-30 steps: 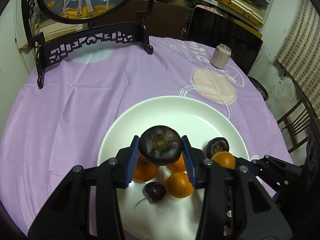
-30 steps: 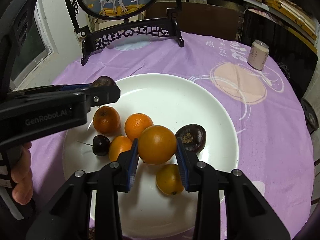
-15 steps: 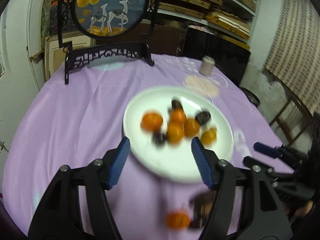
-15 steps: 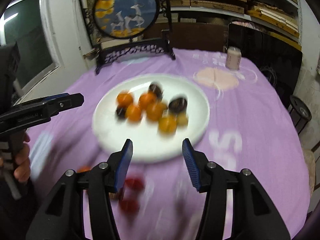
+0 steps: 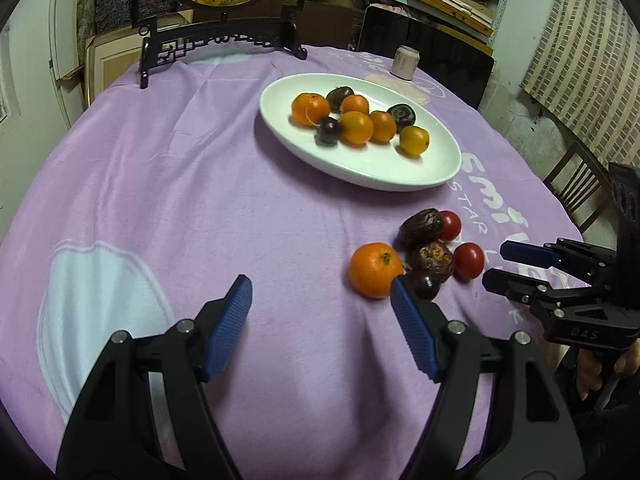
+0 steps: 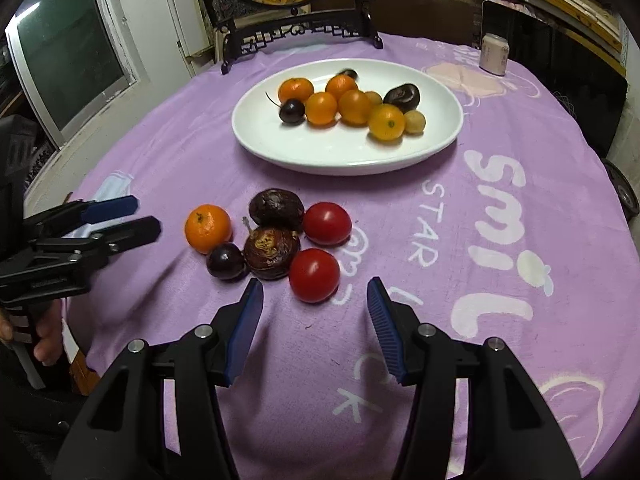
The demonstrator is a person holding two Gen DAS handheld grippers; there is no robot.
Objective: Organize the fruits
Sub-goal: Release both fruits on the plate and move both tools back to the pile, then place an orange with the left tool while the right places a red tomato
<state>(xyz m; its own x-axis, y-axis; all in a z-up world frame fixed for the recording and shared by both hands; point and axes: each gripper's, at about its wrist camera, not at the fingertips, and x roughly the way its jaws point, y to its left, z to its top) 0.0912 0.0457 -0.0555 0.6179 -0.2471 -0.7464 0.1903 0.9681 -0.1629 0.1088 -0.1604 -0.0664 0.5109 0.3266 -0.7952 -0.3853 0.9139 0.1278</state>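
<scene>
Purple tablecloth [image 6: 520,240], tomato [image 6: 314,275] just beyond right gripper [image 6: 316,304].

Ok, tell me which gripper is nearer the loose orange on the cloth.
Left. The left gripper is open just short of the loose orange; the right gripper is open behind the nearest tomato, farther away.

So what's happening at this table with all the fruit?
A person is sorting fruit with a handheld gripper in each hand. The left gripper and right gripper are both open and empty. Oranges and dark fruits sit on the white plate; an orange, two tomatoes and three dark fruits lie on the purple tablecloth.
</scene>
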